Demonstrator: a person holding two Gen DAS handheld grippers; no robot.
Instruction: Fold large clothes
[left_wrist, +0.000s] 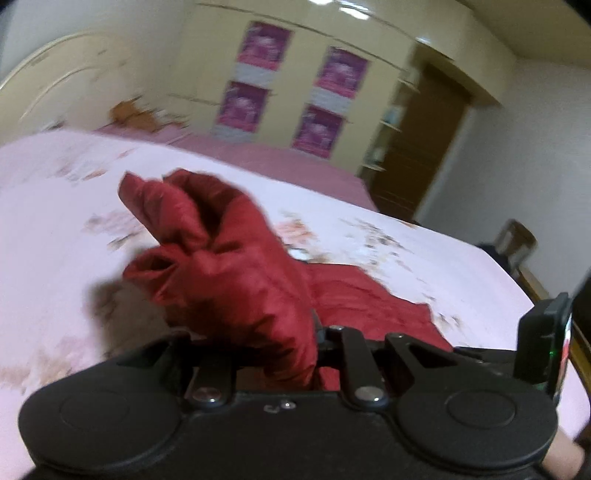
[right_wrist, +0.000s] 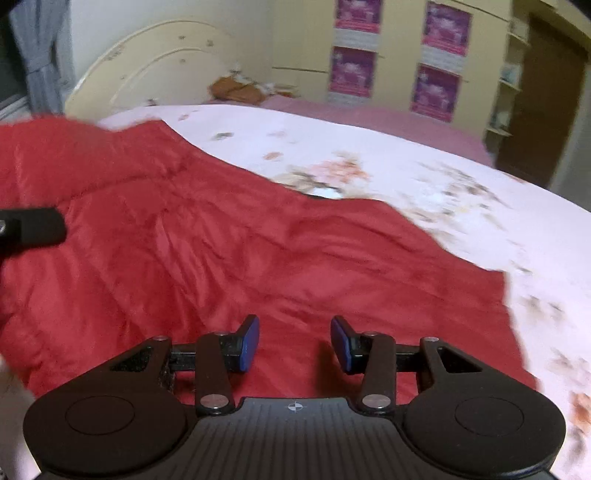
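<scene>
A large red padded garment (right_wrist: 221, 240) lies spread over the near side of the bed (right_wrist: 443, 177). In the left wrist view a bunched fold of this red garment (left_wrist: 221, 258) stands lifted above the bedspread. My left gripper (left_wrist: 284, 347) is shut on it, and the cloth hides the fingertips. The picture is blurred. My right gripper (right_wrist: 294, 343) hovers just over the flat part of the garment. It is open, with its blue pads (right_wrist: 249, 341) apart and nothing between them. A black part (right_wrist: 33, 227) juts in over the cloth at the left edge of the right wrist view.
The bed has a pale pink flowered cover (left_wrist: 55, 221) and a cream headboard (right_wrist: 155, 62) at the far end. A brown bundle (right_wrist: 236, 88) lies near the headboard. A cream wardrobe with purple posters (right_wrist: 351, 74) and a brown door (right_wrist: 539, 103) stand behind the bed.
</scene>
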